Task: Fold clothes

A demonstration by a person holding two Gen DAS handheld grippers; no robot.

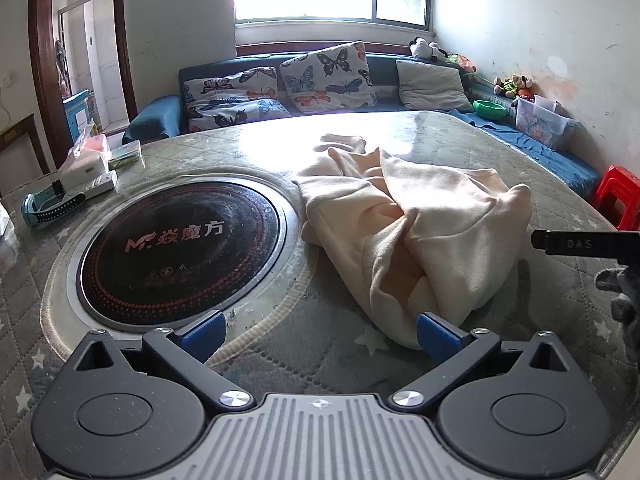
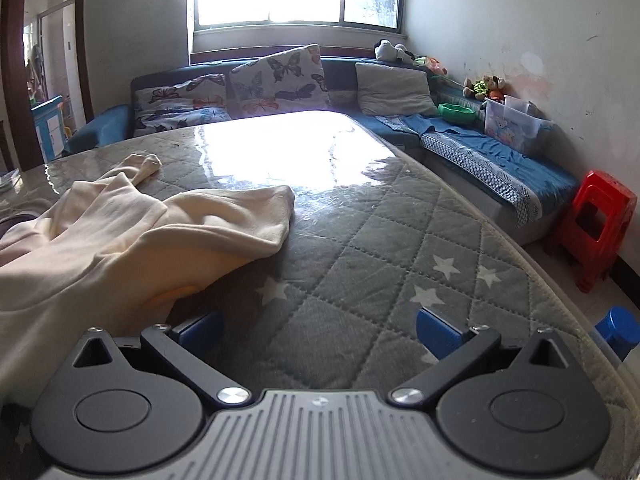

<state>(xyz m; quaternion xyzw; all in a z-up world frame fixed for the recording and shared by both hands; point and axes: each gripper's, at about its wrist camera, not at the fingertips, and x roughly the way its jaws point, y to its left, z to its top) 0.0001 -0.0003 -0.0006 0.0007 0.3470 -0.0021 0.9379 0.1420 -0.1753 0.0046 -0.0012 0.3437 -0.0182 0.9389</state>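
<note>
A cream garment [image 1: 416,220] lies crumpled on the quilted grey table cover [image 1: 320,360], right of the round cooktop. My left gripper [image 1: 320,336] is open and empty, just short of the garment's near edge, its right pad [image 1: 434,338] beside the cloth. In the right wrist view the same garment [image 2: 140,236] lies at the left. My right gripper [image 2: 320,334] is open and empty over the bare table cover [image 2: 380,248], its left pad [image 2: 200,332] close to the cloth's edge. Part of the right gripper shows at the right edge of the left wrist view [image 1: 588,246].
A black round induction cooktop [image 1: 180,248] is set into the table. Tissue pack and boxes [image 1: 90,164] and a teal watch [image 1: 48,204] lie at the far left. A blue sofa with butterfly cushions [image 1: 328,76] stands behind. A red stool [image 2: 592,224] and blue bottle cap [image 2: 618,330] are right.
</note>
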